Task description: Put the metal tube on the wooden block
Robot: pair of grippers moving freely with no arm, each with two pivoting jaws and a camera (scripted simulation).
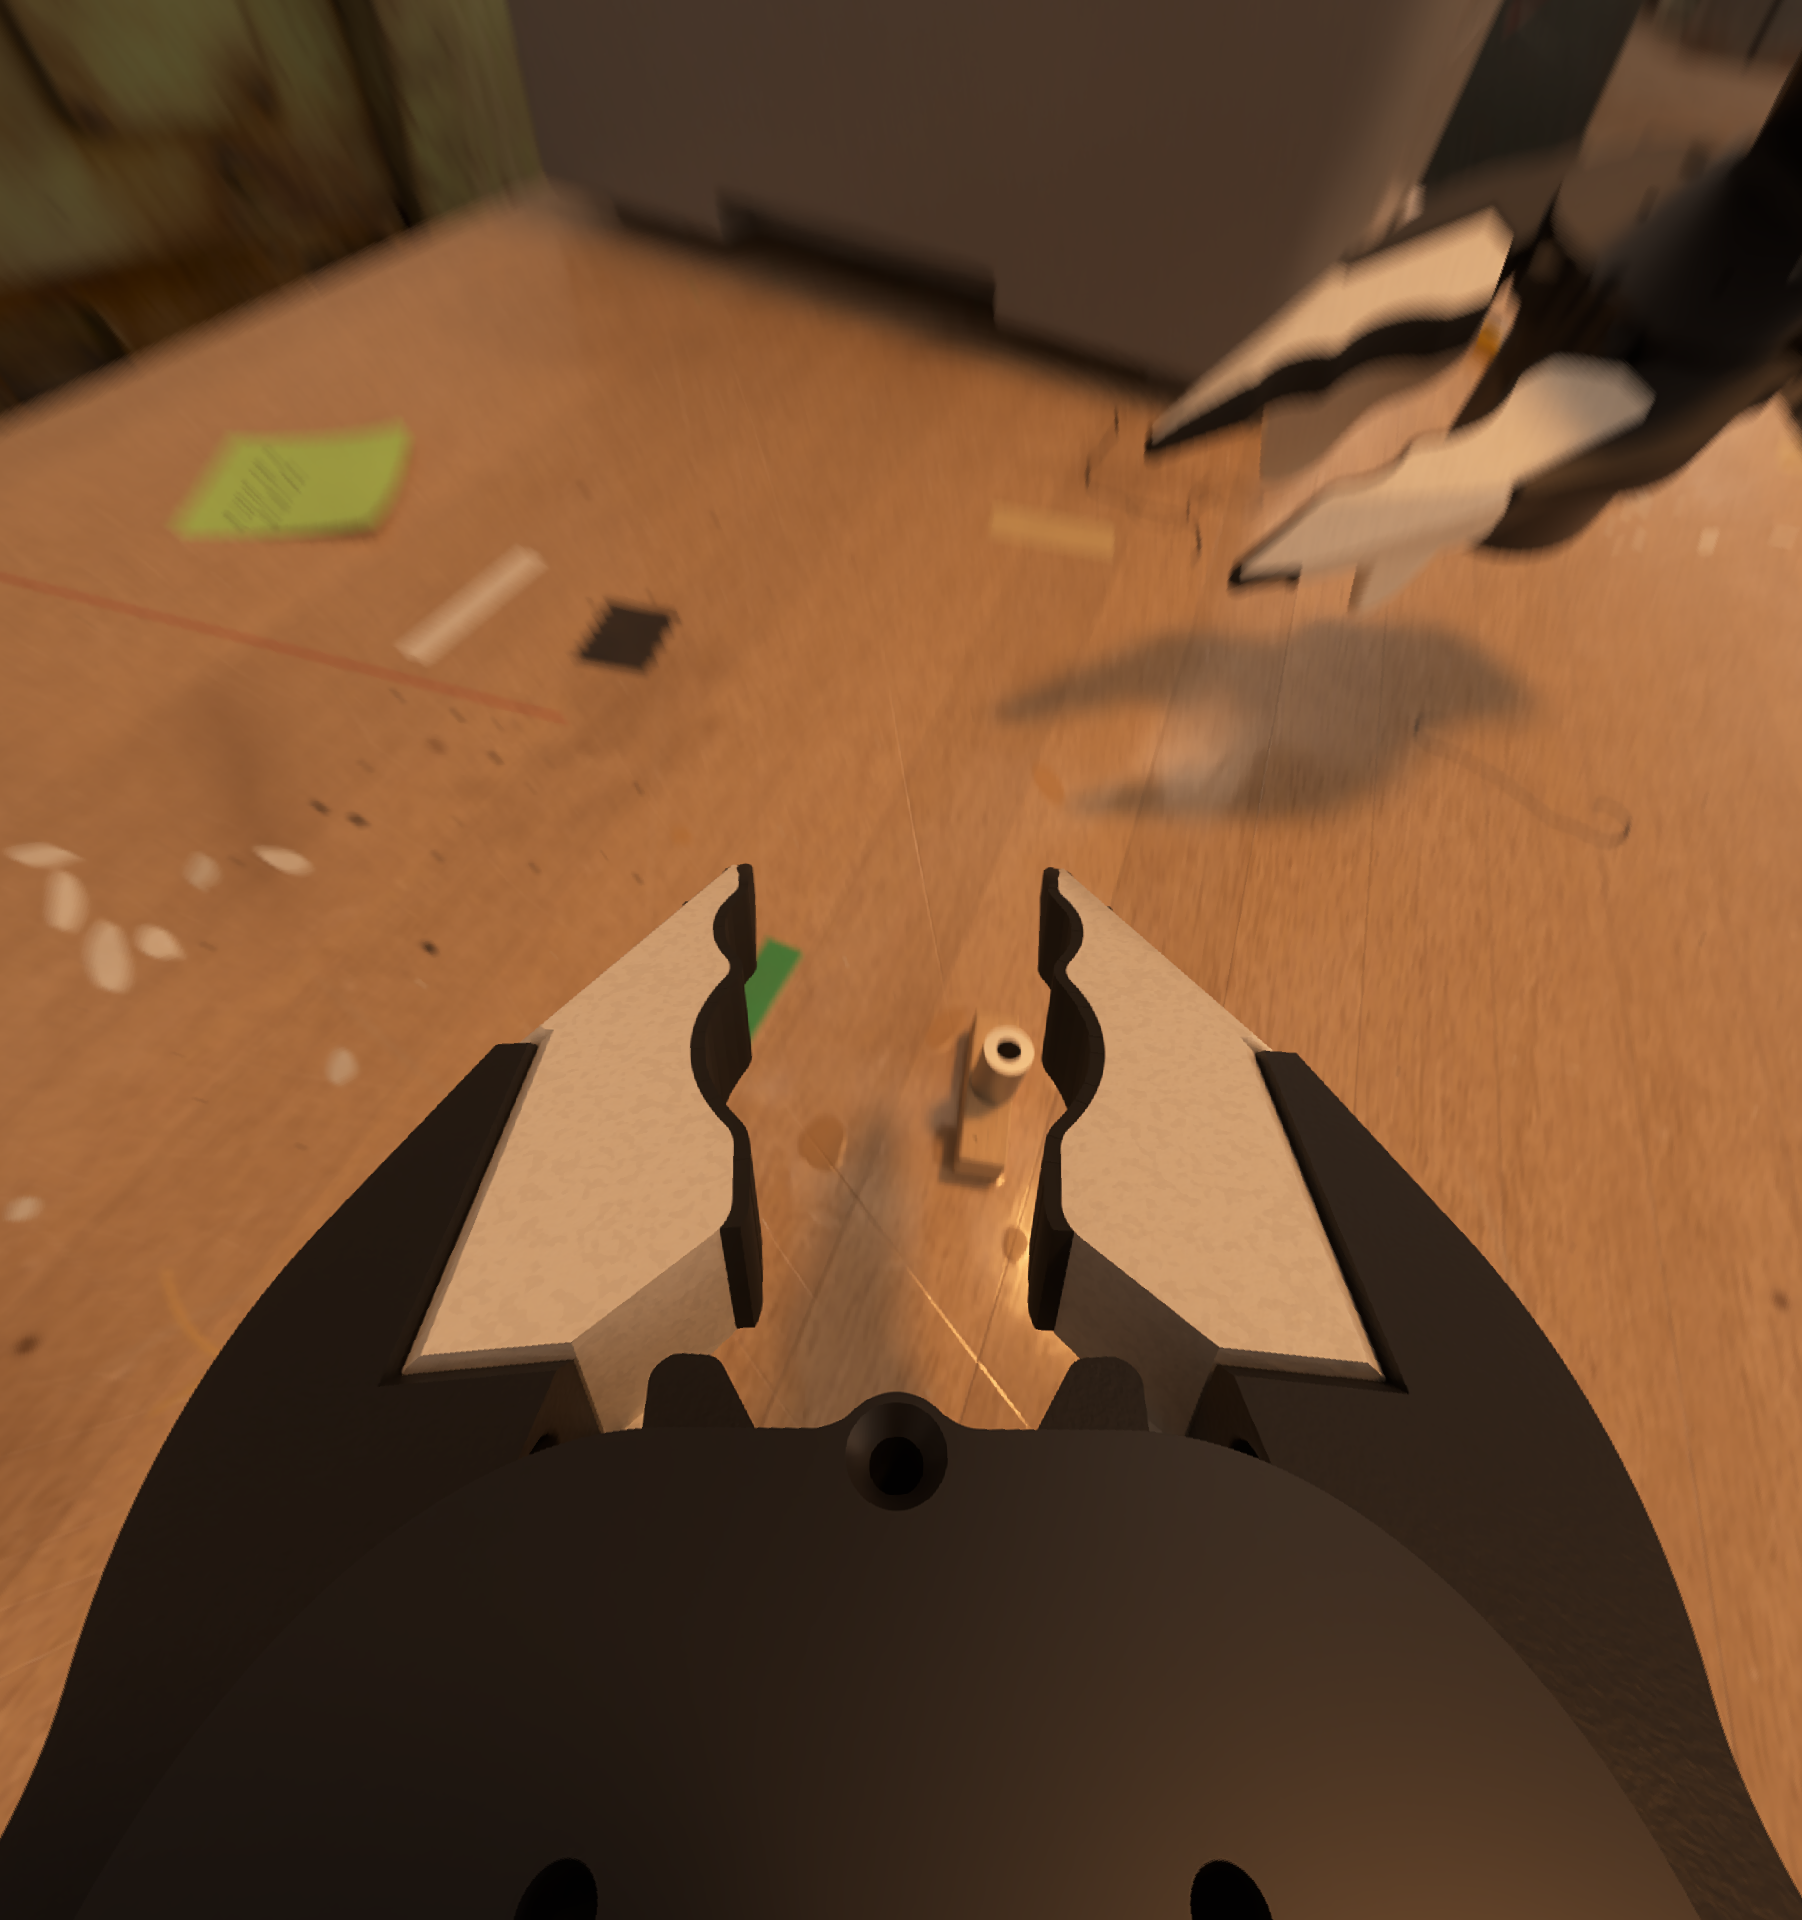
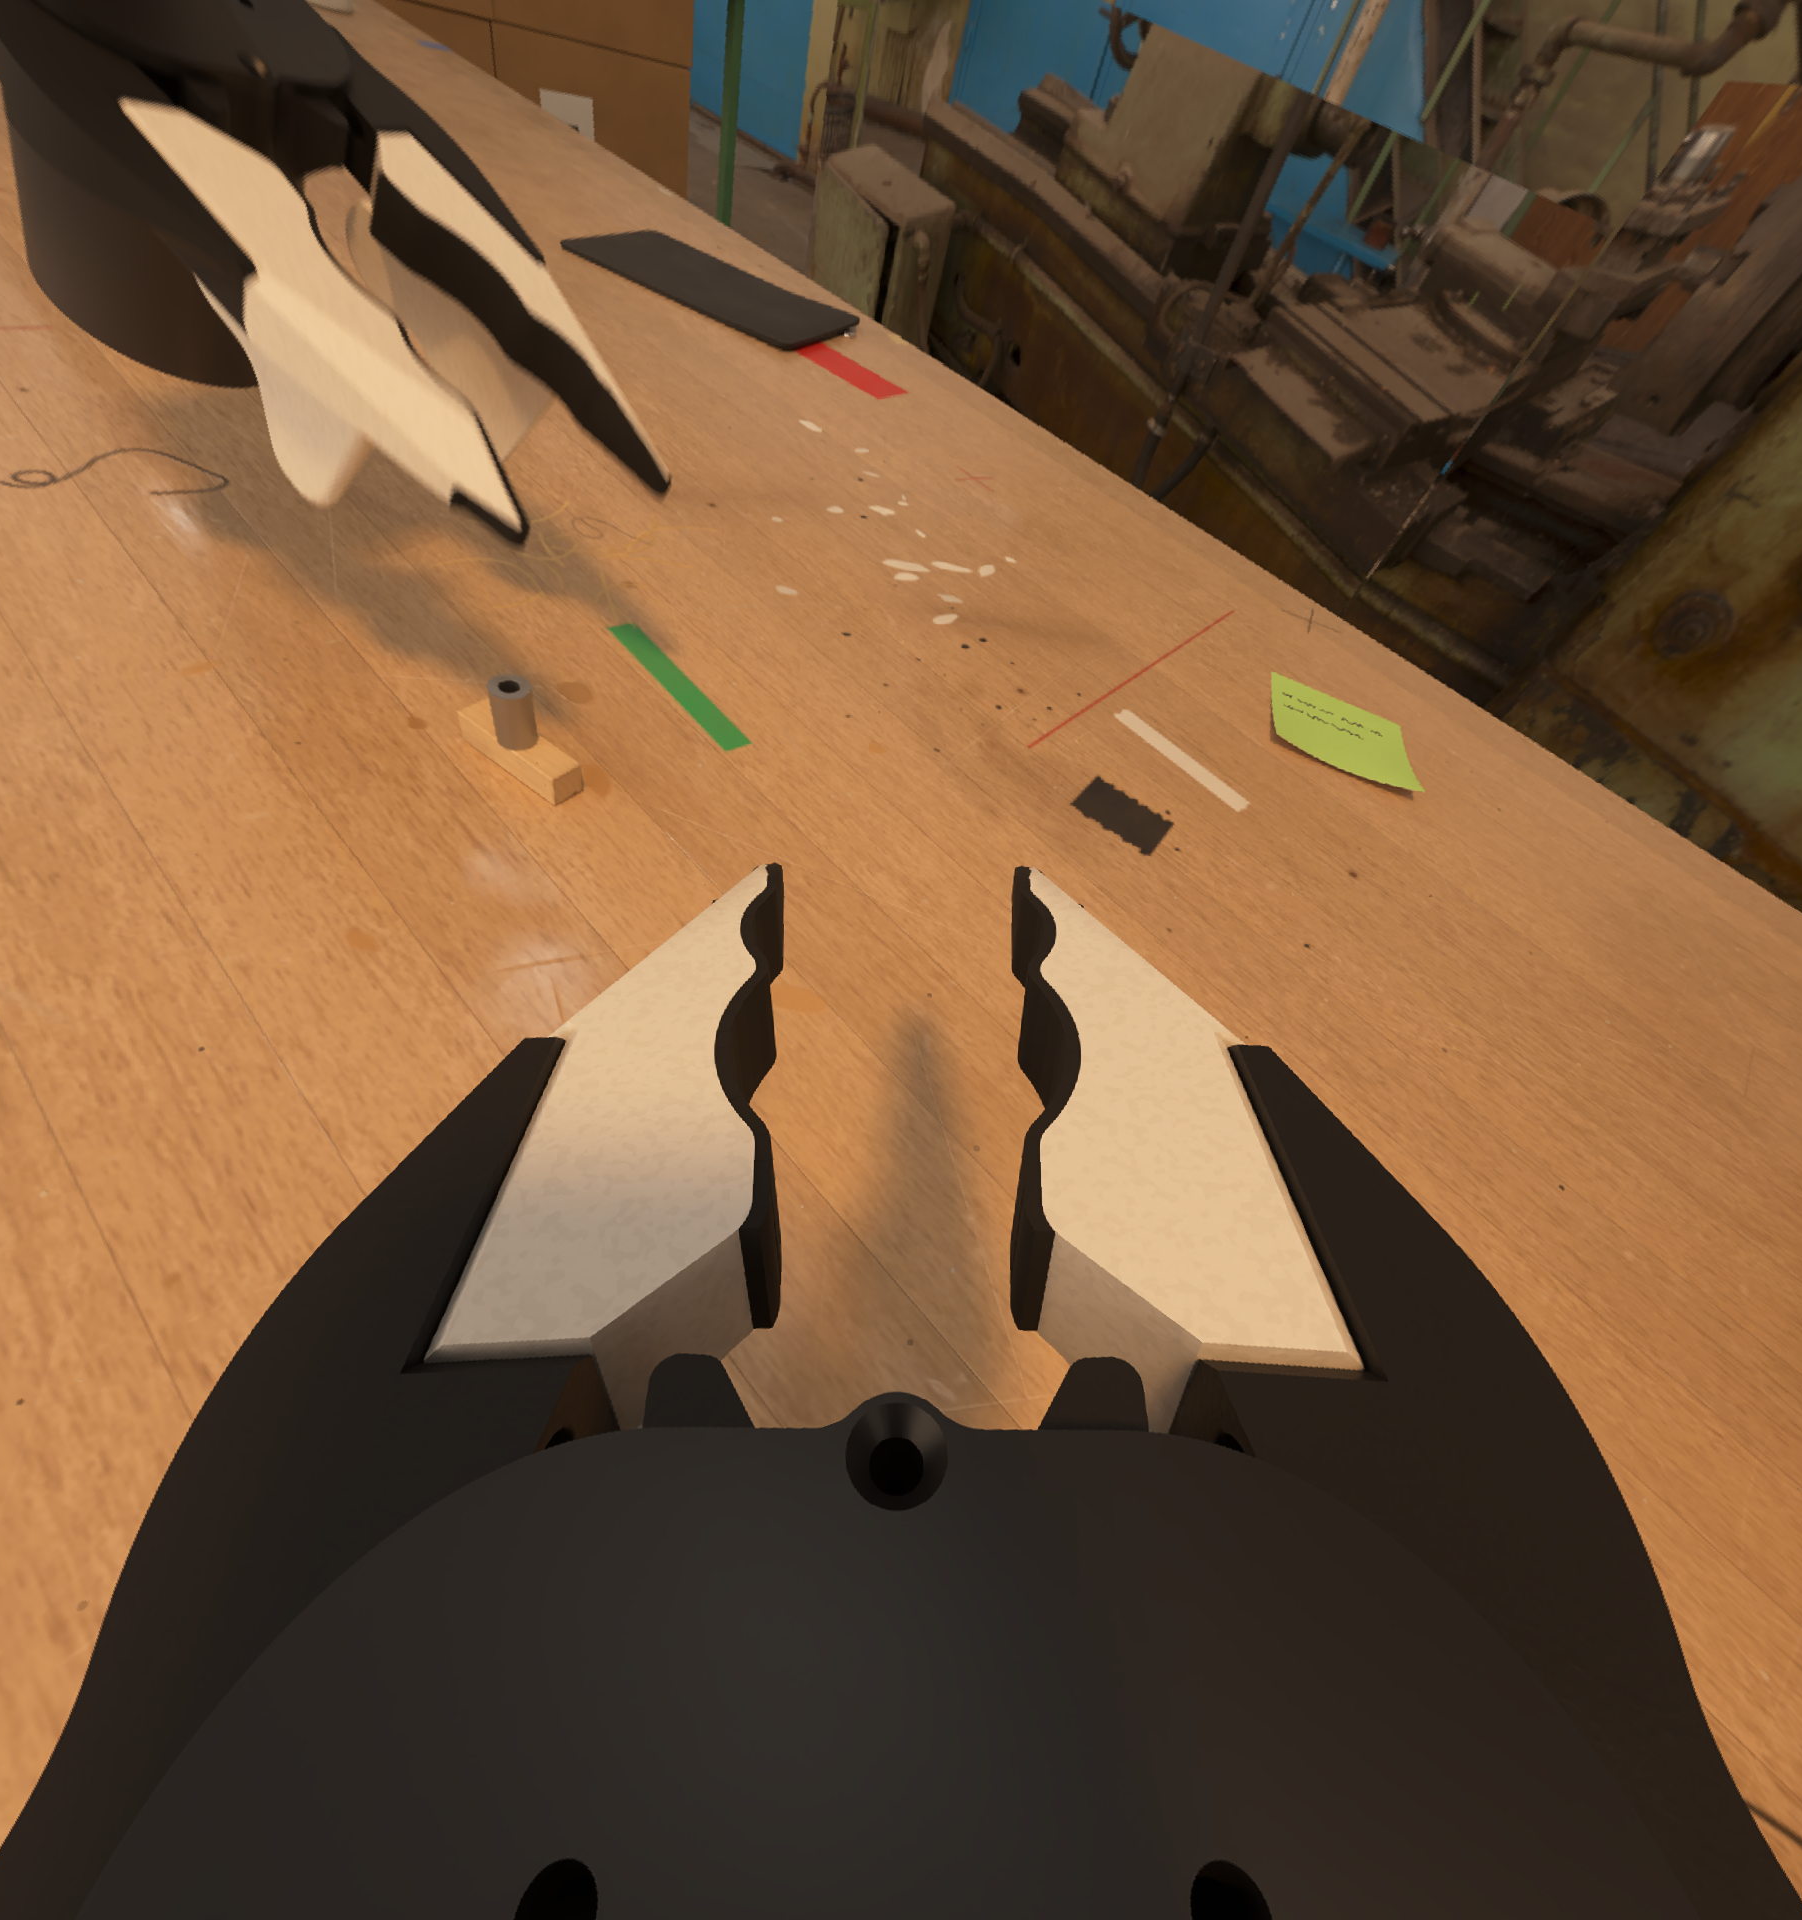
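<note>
Plainly parted: left gripper (image 1: 897,1096), fingers (image 1: 627,1132) spread wide, gripping nothing, hovering above the metal tube (image 1: 1001,1072). Tube upright, open end up, standing on the wooden block (image 1: 980,1148), block flat on the tabletop (image 1: 1499,1143), well in from every edge. Right gripper (image 2: 897,1096) likewise parted and empty, touching nothing, off the surface. Seen from the right wrist: metal tube (image 2: 511,713) on wooden block (image 2: 528,764), left gripper (image 2: 585,504) raised beyond them, clear of both. Green tape strip (image 2: 679,686) just beside the block. Toward the far edge, a green sticky note (image 2: 1338,732), a white strip (image 2: 1181,761), a small black patch (image 2: 1122,816).
</note>
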